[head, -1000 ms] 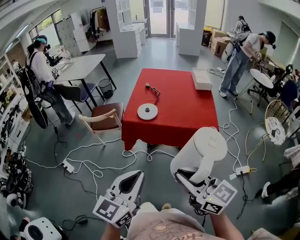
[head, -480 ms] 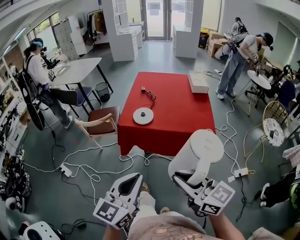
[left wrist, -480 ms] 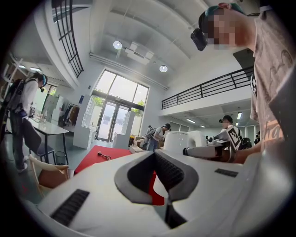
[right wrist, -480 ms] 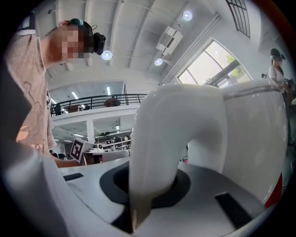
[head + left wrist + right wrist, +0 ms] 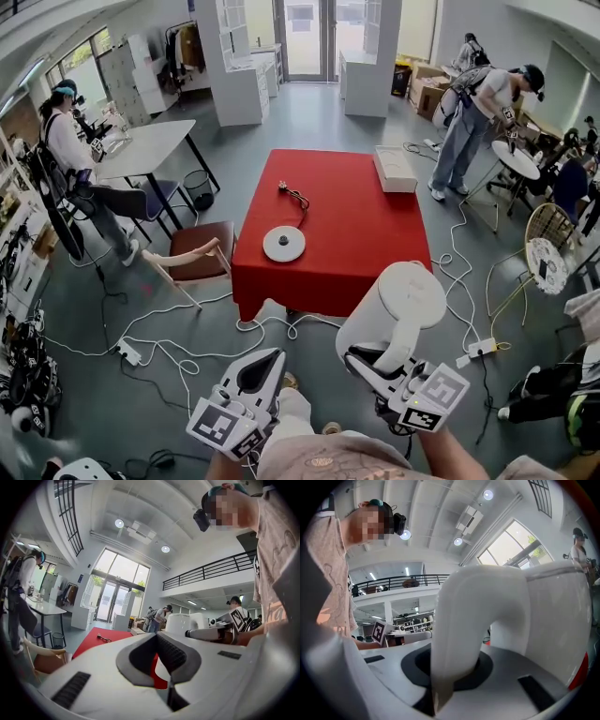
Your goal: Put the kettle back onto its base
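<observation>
Left gripper (image 5: 265,361): jaws together, nothing between them. Base (image 5: 283,244): lies bare on the red table (image 5: 375,253). Kettle (image 5: 398,309): held over the floor, well short of the table, its handle clamped in the right gripper (image 5: 367,359). Judged remaining: approach the table, align over the base, lower, release.

Head view looks steeply down on the table (image 5: 328,216); left gripper view shares it, level; right crowds the kettle (image 5: 478,616).
</observation>
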`<move>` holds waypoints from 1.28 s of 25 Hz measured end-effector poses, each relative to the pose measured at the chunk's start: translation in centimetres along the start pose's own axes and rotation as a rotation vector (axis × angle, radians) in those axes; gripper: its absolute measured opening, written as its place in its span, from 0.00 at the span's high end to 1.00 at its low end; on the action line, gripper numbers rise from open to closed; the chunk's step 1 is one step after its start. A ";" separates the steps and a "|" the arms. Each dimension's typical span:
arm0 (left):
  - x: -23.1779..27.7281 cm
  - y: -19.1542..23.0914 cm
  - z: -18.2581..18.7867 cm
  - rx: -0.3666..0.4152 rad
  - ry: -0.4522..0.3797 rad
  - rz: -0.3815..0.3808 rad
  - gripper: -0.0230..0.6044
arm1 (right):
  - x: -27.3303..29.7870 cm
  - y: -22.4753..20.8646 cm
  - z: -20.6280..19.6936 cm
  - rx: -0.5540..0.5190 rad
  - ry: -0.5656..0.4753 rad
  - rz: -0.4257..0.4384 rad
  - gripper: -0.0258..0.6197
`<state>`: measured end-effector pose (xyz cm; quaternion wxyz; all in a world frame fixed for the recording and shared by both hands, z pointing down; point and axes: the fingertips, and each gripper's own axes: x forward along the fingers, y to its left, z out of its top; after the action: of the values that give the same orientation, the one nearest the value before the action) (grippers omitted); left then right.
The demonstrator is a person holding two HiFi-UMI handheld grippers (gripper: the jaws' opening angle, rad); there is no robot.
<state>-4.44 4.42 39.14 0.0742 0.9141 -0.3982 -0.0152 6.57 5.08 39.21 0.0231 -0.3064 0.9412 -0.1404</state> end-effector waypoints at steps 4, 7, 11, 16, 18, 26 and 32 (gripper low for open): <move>1.8 2.0 0.4 0.003 0.007 -0.018 0.97 | 1.8 -1.6 0.3 0.005 0.003 -0.009 0.86; 3.1 4.3 0.8 0.001 0.008 -0.017 0.97 | 3.5 -3.0 0.8 0.010 -0.002 -0.012 0.86; 4.7 7.3 1.6 0.001 0.011 -0.027 0.97 | 6.0 -4.4 1.5 0.014 -0.005 -0.016 0.86; 6.2 10.0 2.7 0.008 0.012 -0.072 0.97 | 9.3 -6.3 2.8 0.017 -0.010 -0.028 0.86; 6.7 11.6 2.9 0.002 0.015 -0.077 0.97 | 10.5 -6.9 3.2 0.014 -0.015 -0.038 0.86; 8.3 16.0 3.3 -0.008 0.032 -0.147 0.97 | 14.6 -8.1 4.1 0.024 -0.045 -0.082 0.86; 10.3 16.7 3.2 -0.009 0.041 -0.193 0.97 | 15.2 -9.5 4.5 0.013 -0.037 -0.129 0.86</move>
<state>-9.81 -14.75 38.78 0.0849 0.9481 -0.3065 -0.0053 0.23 -12.25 38.18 0.0336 -0.3689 0.9179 -0.1421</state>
